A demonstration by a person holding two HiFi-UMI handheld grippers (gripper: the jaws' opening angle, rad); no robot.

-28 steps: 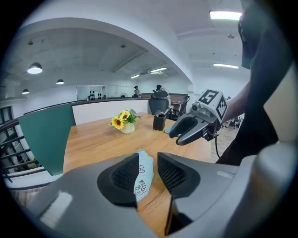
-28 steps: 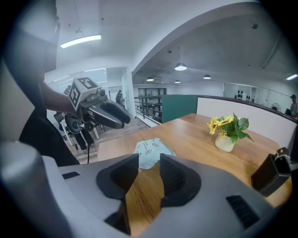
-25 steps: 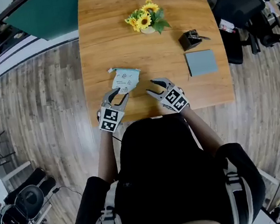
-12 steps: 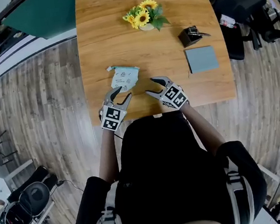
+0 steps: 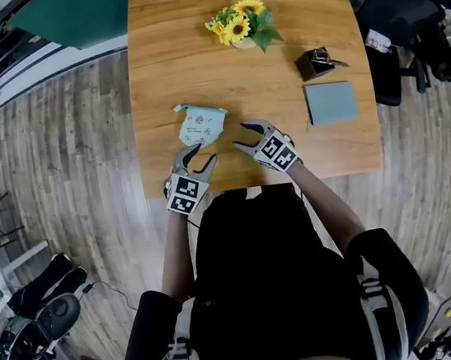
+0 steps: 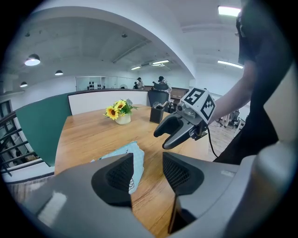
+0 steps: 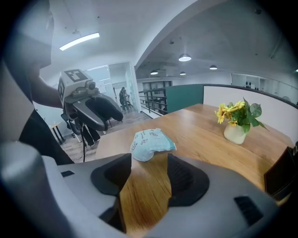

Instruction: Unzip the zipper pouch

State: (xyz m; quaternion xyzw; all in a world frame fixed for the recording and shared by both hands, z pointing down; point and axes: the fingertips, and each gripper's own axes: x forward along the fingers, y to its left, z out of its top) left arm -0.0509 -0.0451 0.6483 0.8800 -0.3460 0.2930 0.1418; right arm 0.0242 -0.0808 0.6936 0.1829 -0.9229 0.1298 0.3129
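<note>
A light blue zipper pouch (image 5: 201, 125) with dark print lies flat on the wooden table (image 5: 189, 39), near its front edge. My left gripper (image 5: 203, 155) hovers just in front of the pouch (image 6: 136, 155), open, touching nothing. My right gripper (image 5: 241, 135) is to the right of the pouch (image 7: 150, 144), a short gap away and pointing at it. Its jaws stand apart and are closing a little, with only bare table between them. Each gripper view also shows the other gripper (image 6: 179, 132) (image 7: 95, 111) across the pouch.
A small vase of sunflowers (image 5: 244, 24) stands at the back of the table. A black holder (image 5: 317, 62) and a flat grey pad (image 5: 332, 103) sit at the right. The table's front edge is just under my wrists; an office chair (image 5: 400, 1) stands off the right side.
Both grippers have spread their jaws wider. The right one has edged slightly towards the pouch. The pouch has stayed where it was.
</note>
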